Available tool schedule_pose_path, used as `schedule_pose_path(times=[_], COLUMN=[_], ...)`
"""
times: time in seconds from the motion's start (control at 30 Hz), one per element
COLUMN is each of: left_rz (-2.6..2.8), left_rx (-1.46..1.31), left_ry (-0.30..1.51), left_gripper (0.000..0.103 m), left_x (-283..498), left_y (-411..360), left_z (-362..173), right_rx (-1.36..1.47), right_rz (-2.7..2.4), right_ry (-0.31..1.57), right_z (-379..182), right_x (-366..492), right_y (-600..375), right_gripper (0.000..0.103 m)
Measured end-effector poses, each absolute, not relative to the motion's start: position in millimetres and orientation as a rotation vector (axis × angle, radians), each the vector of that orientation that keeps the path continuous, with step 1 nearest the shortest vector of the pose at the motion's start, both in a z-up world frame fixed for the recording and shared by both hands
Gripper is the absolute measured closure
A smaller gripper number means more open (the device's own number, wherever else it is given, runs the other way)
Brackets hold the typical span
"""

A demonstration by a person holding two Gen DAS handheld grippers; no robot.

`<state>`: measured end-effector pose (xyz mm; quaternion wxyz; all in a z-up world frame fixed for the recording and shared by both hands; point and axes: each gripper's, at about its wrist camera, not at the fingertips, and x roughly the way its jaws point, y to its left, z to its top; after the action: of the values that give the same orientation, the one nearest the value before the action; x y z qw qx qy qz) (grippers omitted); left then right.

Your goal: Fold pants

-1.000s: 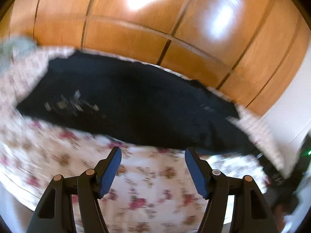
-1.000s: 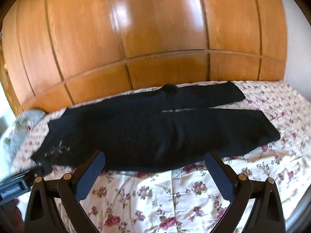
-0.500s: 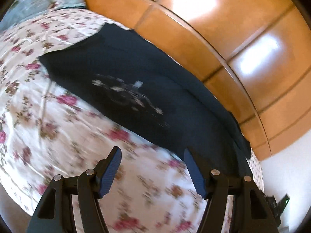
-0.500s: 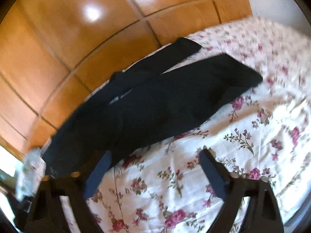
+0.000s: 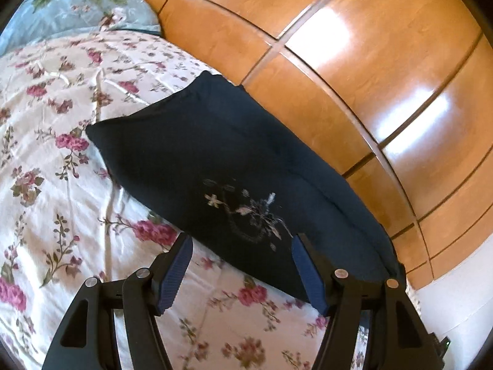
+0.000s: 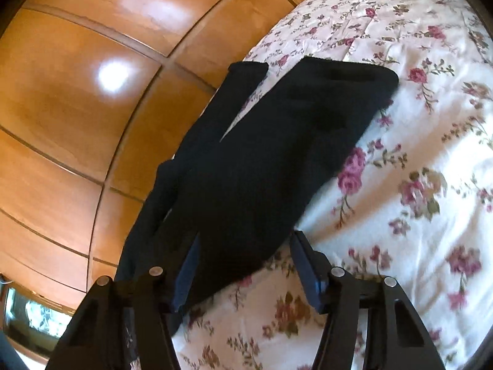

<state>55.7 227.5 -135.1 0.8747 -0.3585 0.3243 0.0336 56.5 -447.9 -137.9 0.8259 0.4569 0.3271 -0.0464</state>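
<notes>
Just above the floral bedspread point(image 5: 61, 185), the left hand-held gripper point(image 5: 242, 269) is spread wide and grips nothing, its blue pads point(image 5: 175, 273) framing the near edge of the dark pants point(image 5: 200, 160) at the waist end, beside a pale embroidered motif point(image 5: 246, 212). The right hand-held gripper point(image 6: 243, 273) is equally wide and empty over the leg end of the pants point(image 6: 262, 160), the left pad lying against dark cloth in view; actual contact cannot be judged. Beyond, two legs reach toward the wooden panelled wall point(image 6: 77, 108).
</notes>
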Motion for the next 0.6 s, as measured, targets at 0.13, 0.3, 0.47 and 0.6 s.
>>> schedule_pose_path(times=[0.13,0.3,0.47,0.6], left_rz=[0.090,0.099,0.140,0.149], left_rx=[-0.811,-0.775,-0.772,-0.775], left_ry=[0.658,0.626,0.615,0.622], left_gripper=[0.037,0.037,0.036,0.034], left_x=[57.2,65.4,79.5,83.5], left_y=[240.3,248.9,251.1,248.9], left_z=[-148.5,-151.0,-154.0,-153.3], right_rx=[0.929,0.924,0.915,0.849], right_rz=[-0.111,-0.131,-0.115,-0.130], right_ry=[0.671,0.660,0.644,0.642], right_z=[-141.1,-150.3,-158.5,-156.6], right_x=[63.6,71.7,75.7,78.7], right_y=[-448.6,-455.0,-460.6,-455.0], right_gripper=[0.053,0.074,0.091,0.092])
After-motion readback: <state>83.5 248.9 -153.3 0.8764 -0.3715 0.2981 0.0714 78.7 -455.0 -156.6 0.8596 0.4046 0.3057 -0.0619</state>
